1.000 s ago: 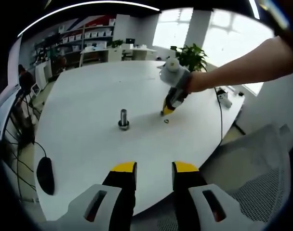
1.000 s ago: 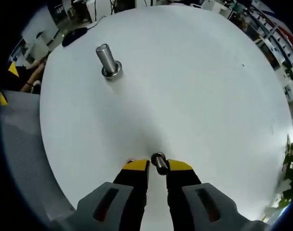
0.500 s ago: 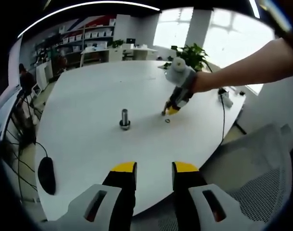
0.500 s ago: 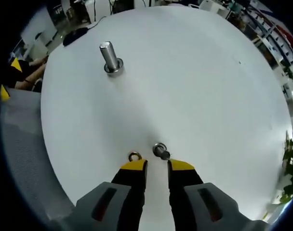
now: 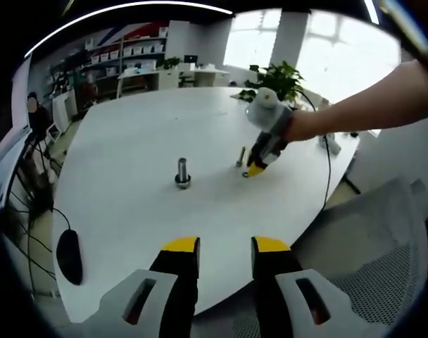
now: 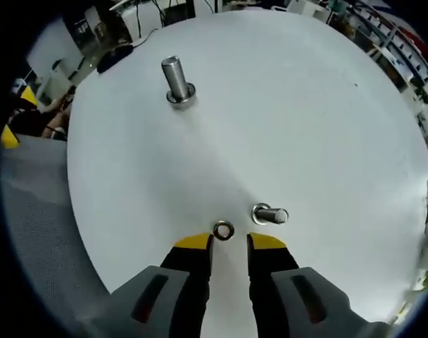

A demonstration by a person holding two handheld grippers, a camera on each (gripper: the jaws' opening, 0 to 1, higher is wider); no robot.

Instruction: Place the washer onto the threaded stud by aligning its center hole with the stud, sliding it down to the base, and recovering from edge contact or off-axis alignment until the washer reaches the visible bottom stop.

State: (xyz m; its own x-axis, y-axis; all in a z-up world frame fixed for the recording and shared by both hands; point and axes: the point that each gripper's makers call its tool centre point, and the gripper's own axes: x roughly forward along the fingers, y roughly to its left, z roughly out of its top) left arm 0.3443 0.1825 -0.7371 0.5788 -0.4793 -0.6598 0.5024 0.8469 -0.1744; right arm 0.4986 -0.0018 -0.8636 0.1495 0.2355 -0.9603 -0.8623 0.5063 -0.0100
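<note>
Surface: white round table (image 6: 326, 105), in an office with shelves and a plant behind; a dark computer mouse (image 5: 68, 257) lies near its edge.
Washer: washer (image 6: 223, 230) lies flat on the table, hole facing up, just off the tips of the right gripper (image 6: 229, 241); not yet gripped.
Smaller stud: threaded stud (image 6: 270, 215) stands just beside the washer; its long axis is judged upright, though it is seen leaning sideways in the fisheye right gripper view.
Larger stud: a thicker stud on a flanged base (image 6: 178, 83) stands upright, well apart.
Right jaws: held slightly apart, nothing between them.
Left gripper: left gripper (image 5: 225, 244) held back at the table edge, jaws apart and empty.
Risk: the thin flat washer may be skidded away or tipped by one jaw; the small stud may be knocked by the adjacent jaw; a tilted grip would cause edge contact on the threads.
</note>
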